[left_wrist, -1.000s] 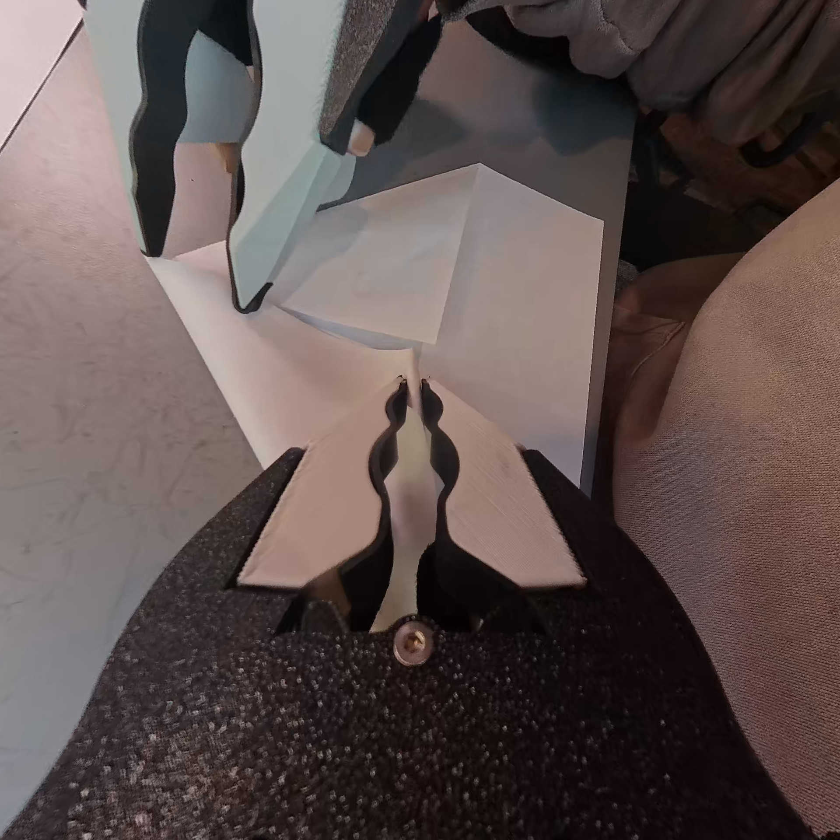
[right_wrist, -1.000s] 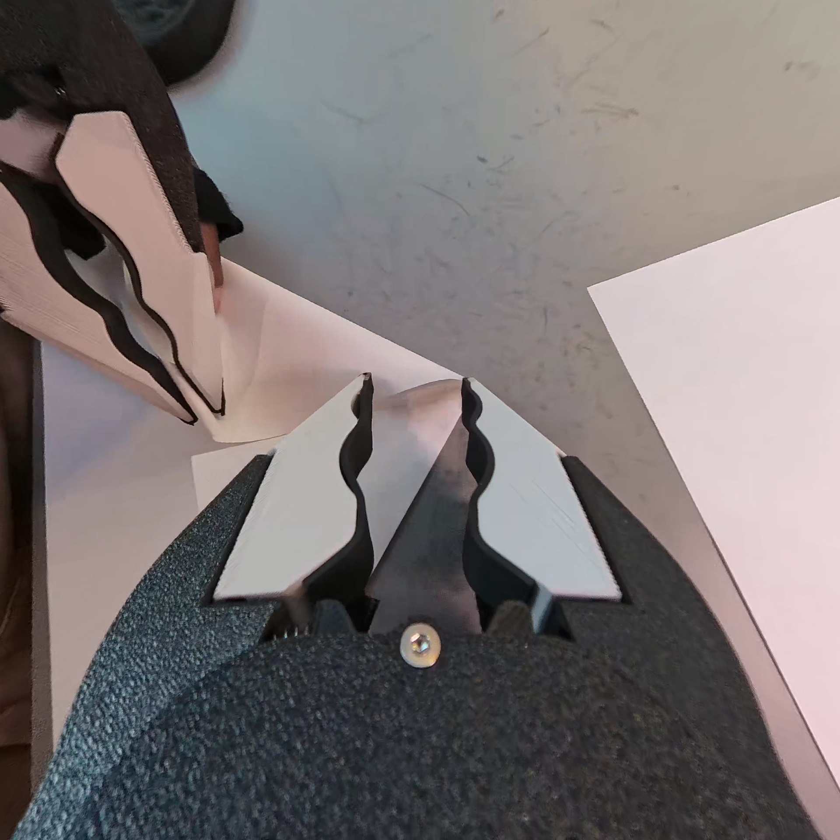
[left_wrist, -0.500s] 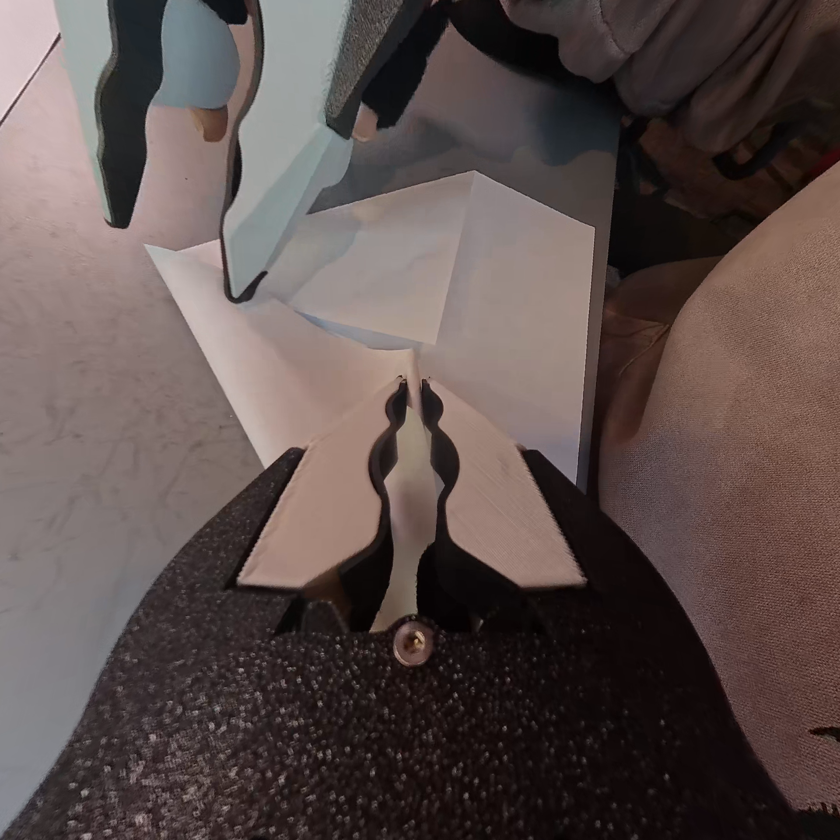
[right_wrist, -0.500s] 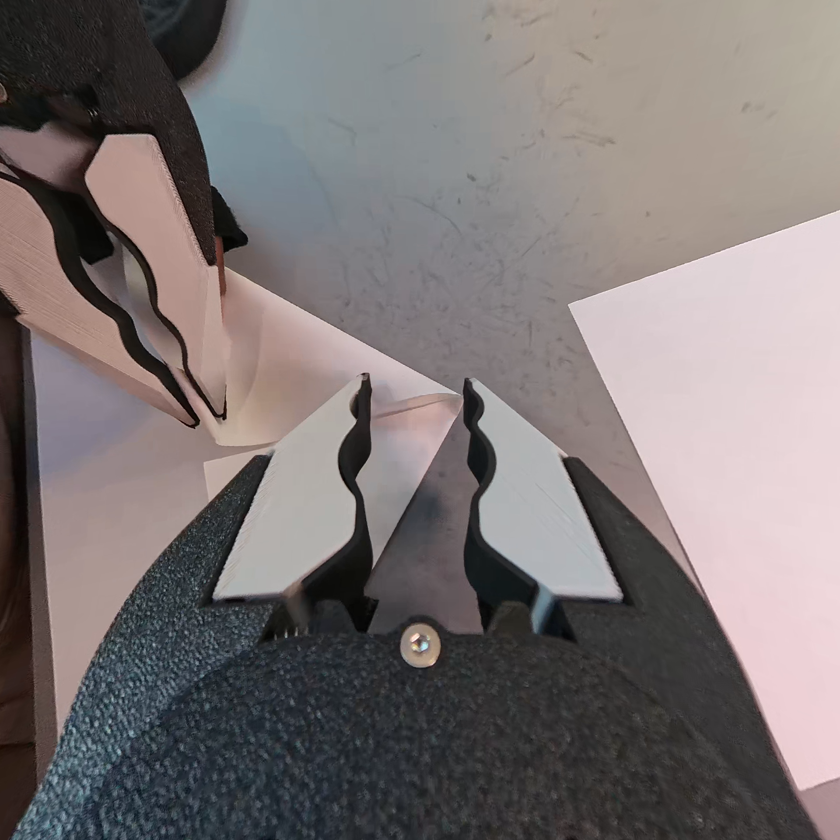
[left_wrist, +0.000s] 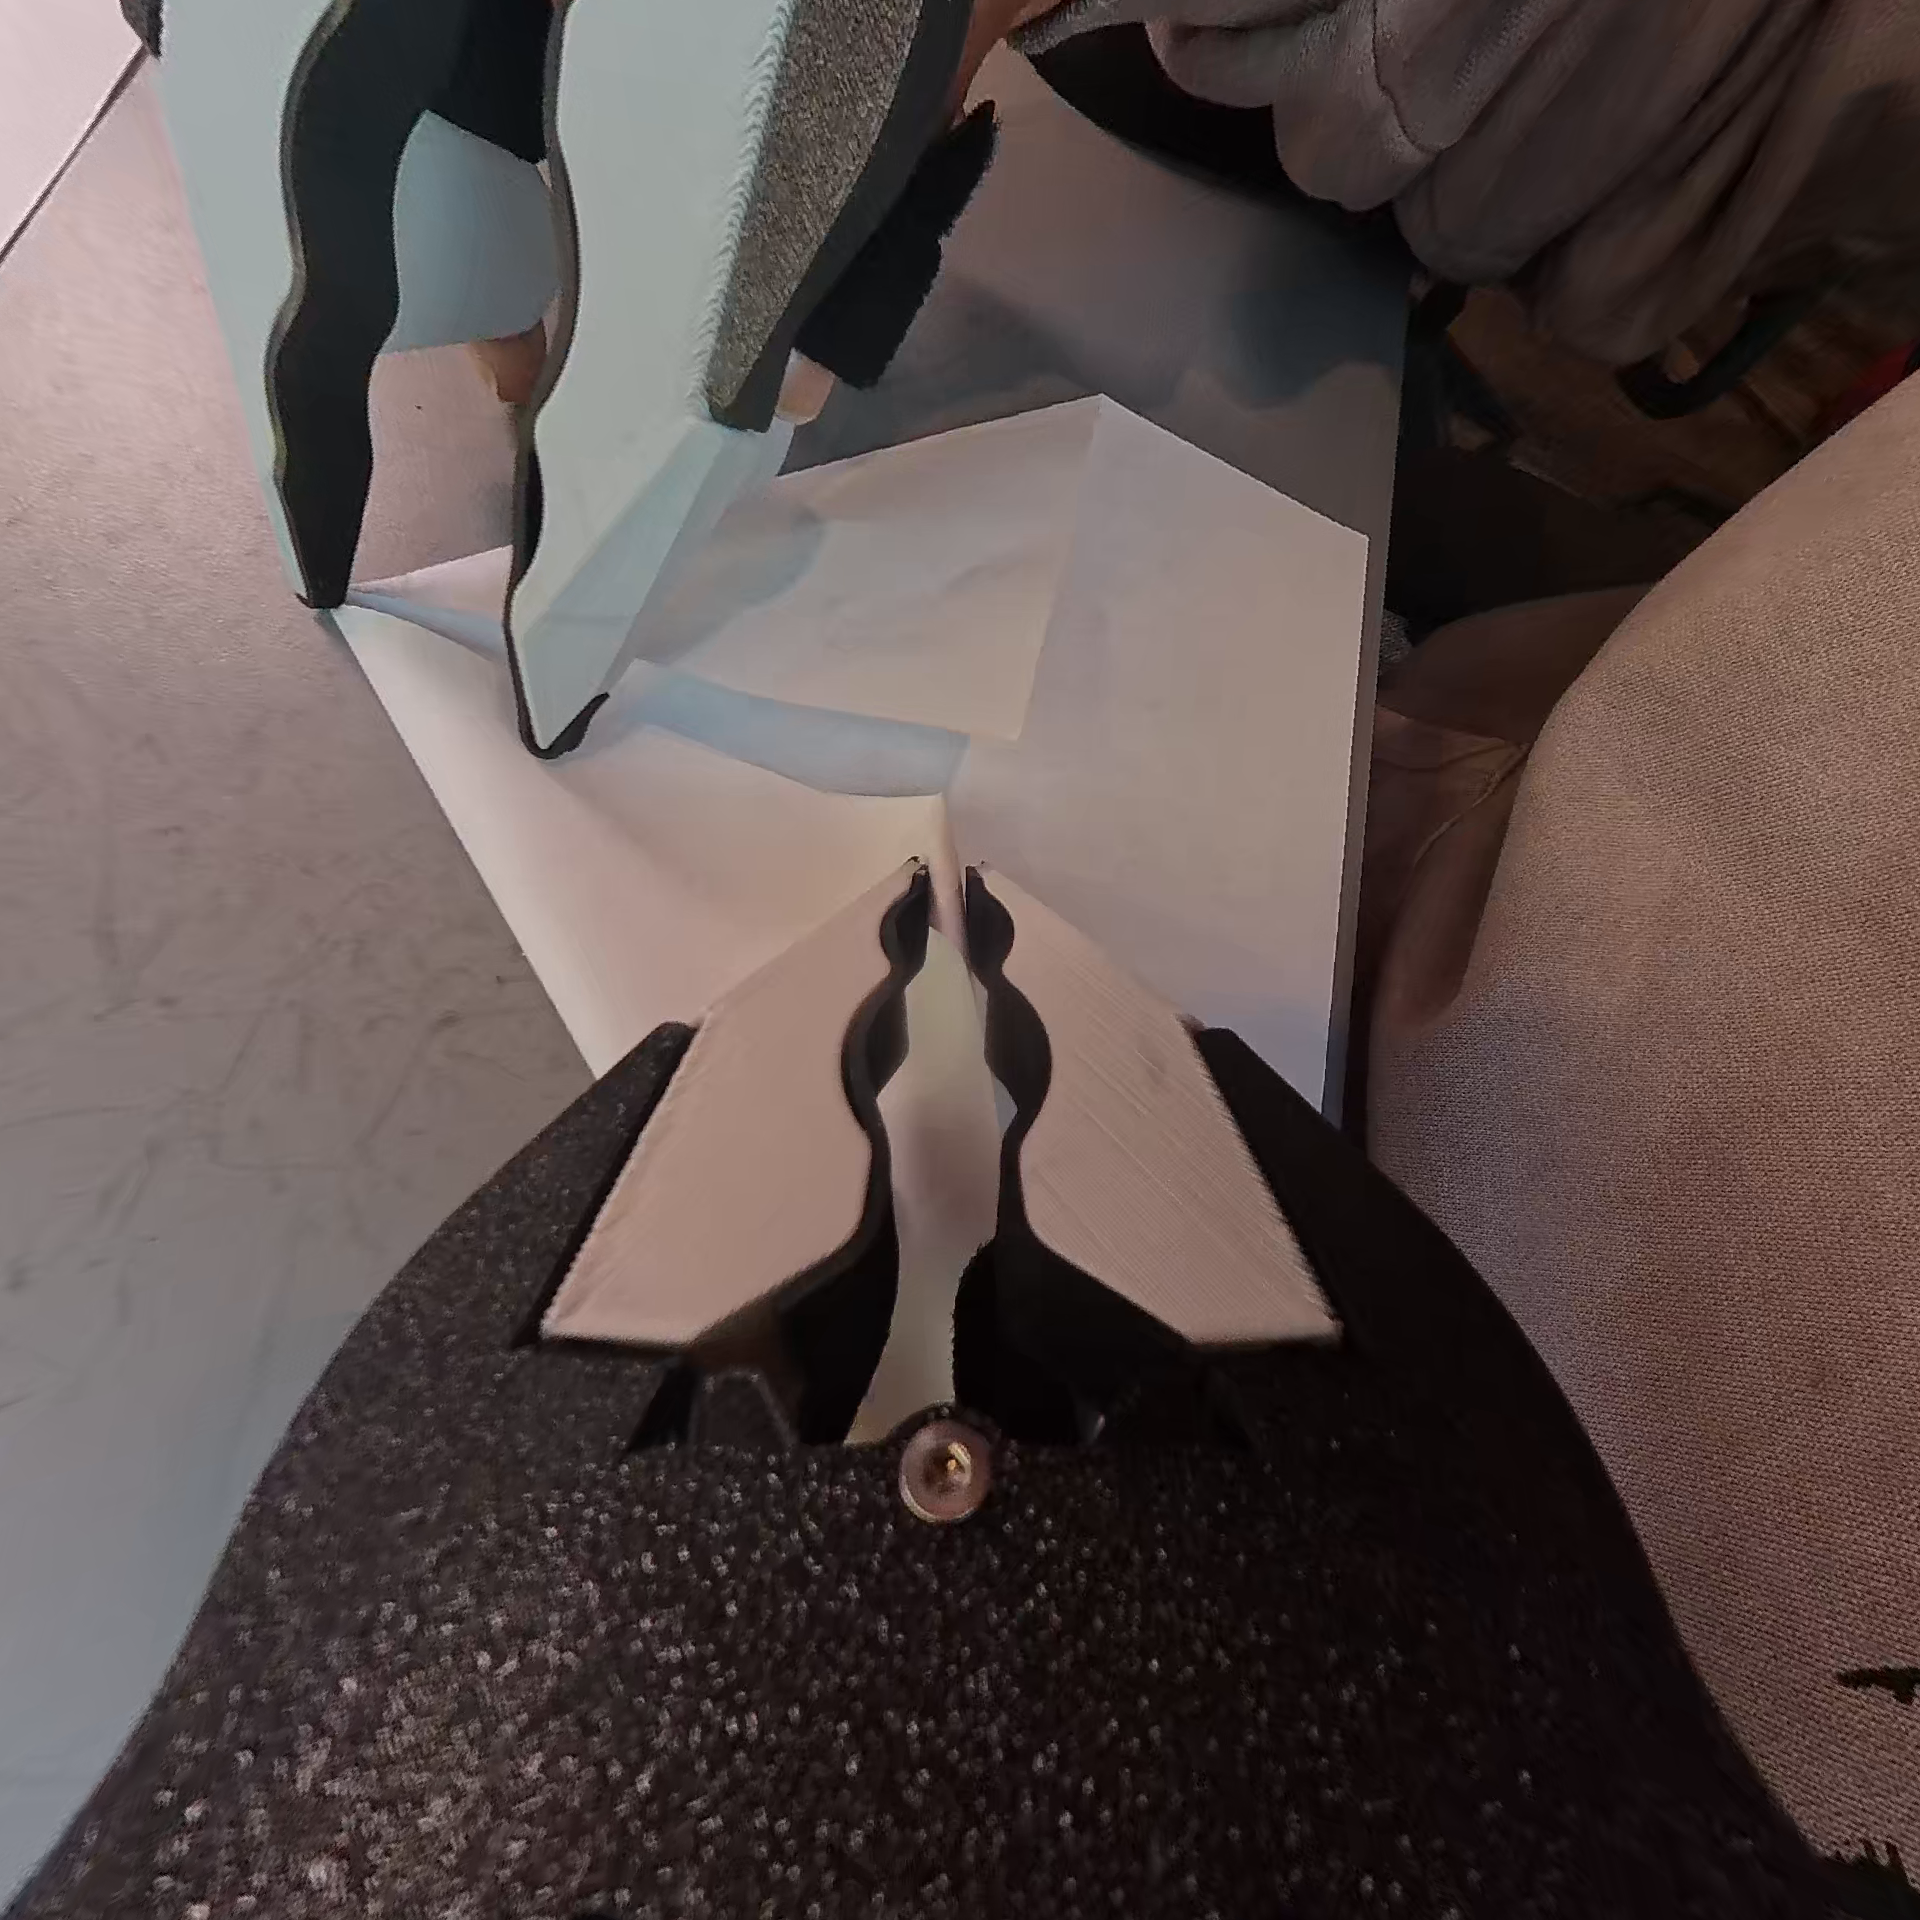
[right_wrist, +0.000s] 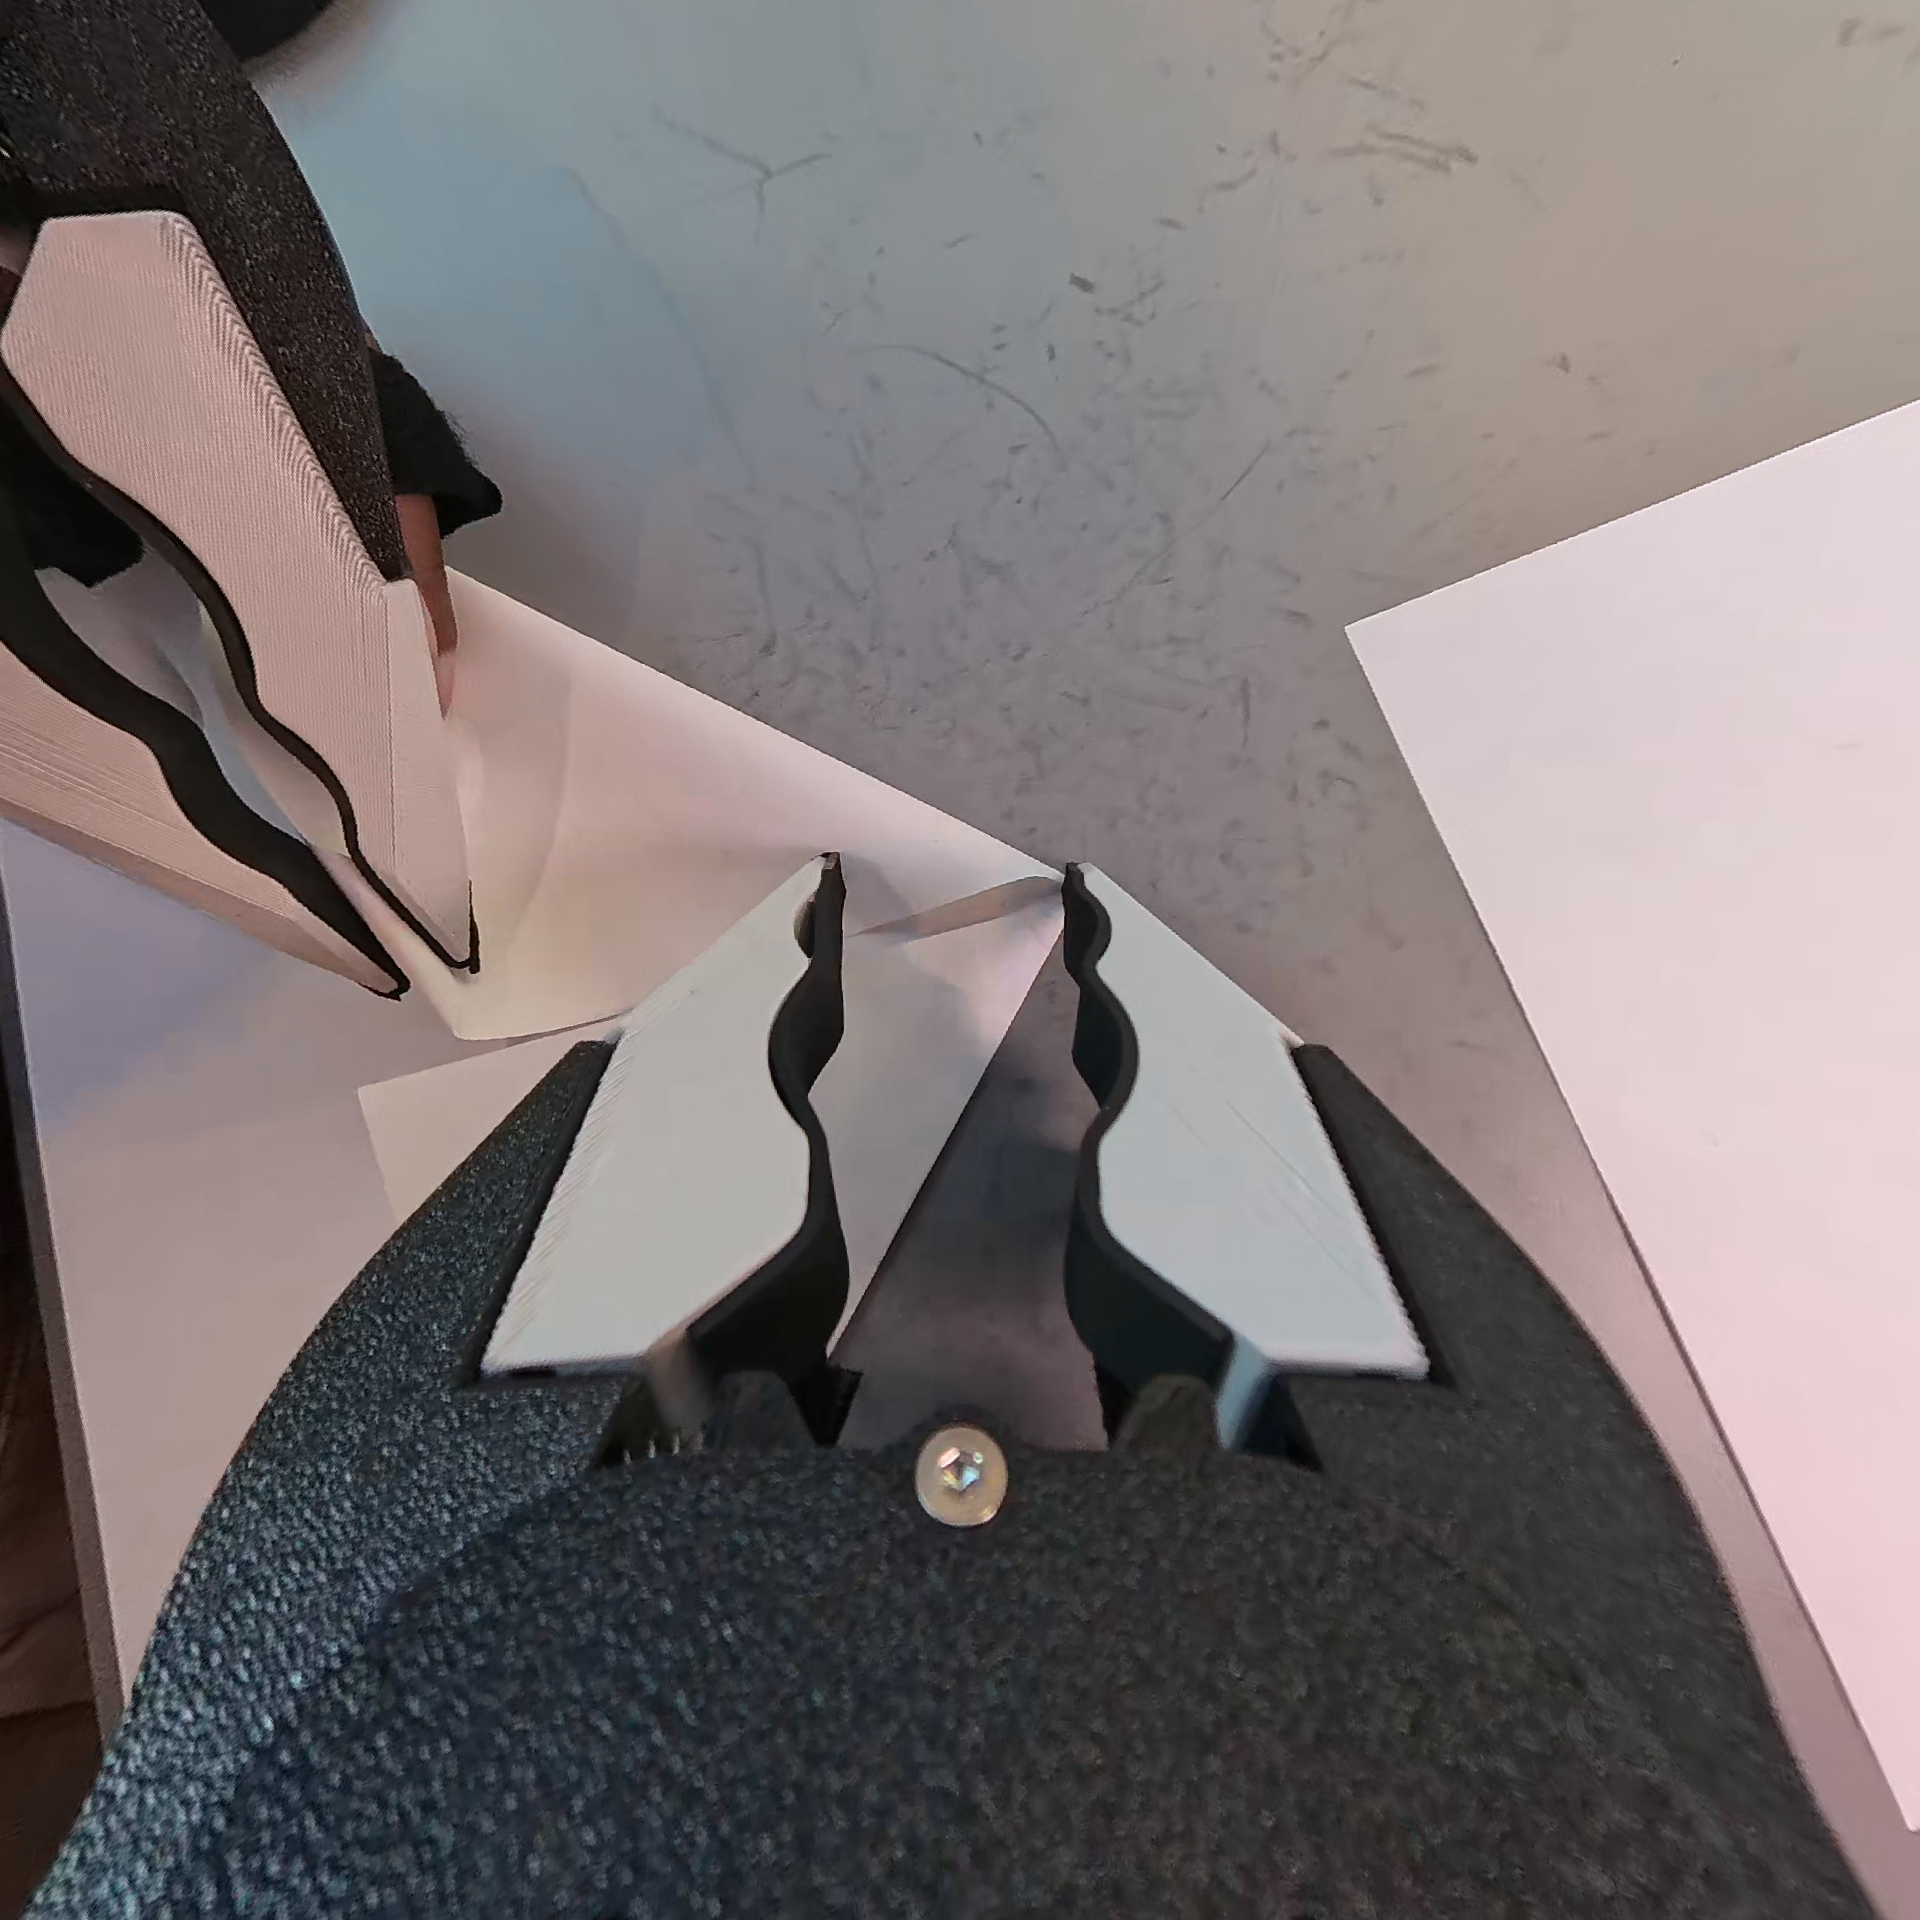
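Note:
A white sheet of paper (left_wrist: 1195, 727) lies on the grey table (left_wrist: 156, 935) with one corner flap (left_wrist: 914, 592) folded over. My left gripper (left_wrist: 945, 871) is shut on a raised ridge of this paper, which runs back between its jaws. My right gripper (left_wrist: 436, 670) is open, its tips resting at the sheet's far left corner. In the right wrist view, my right gripper (right_wrist: 951, 871) is open with the paper's pointed corner (right_wrist: 935, 997) lying between its fingers. The left gripper (right_wrist: 436, 966) shows at the upper left, pinching the paper (right_wrist: 675, 790).
A second white sheet (right_wrist: 1662, 935) lies flat on the scratched table (right_wrist: 1039, 416) to the right. The table edge (left_wrist: 1371, 623) runs close to the folded sheet. A person's grey clothing (left_wrist: 1662, 1039) lies just beyond that edge.
The right gripper rose slightly off the paper half a second ago and has come back down to the corner, staying open. The left gripper has kept its hold without moving.

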